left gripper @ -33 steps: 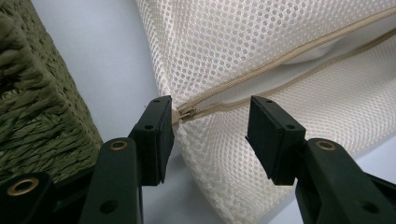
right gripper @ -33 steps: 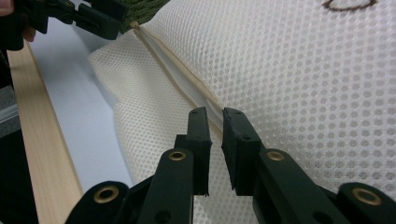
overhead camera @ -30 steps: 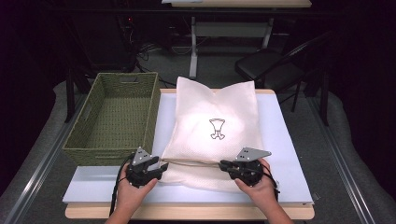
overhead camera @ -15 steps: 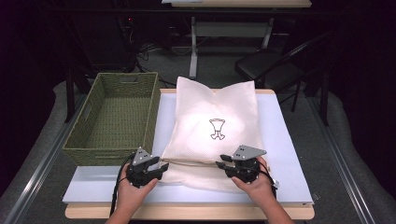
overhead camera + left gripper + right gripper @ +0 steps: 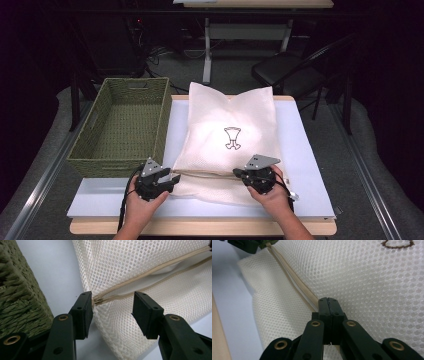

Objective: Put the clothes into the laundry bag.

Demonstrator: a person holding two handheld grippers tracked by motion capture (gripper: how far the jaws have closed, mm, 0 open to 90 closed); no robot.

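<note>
The jaws of the left gripper (image 5: 112, 312) are spread wide about the zipper pull (image 5: 97, 300) of the mesh bag (image 5: 231, 131); those of the right gripper (image 5: 328, 302) are pressed together on the zipper (image 5: 294, 281). The bag is laid on the desk (image 5: 310, 165), beside the woven basket (image 5: 122, 127).

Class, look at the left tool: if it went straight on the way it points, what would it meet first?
Most likely the mesh bag: the open left tool straddles its corner, with the zipper's end at one jaw. The basket lies off to the side.
</note>
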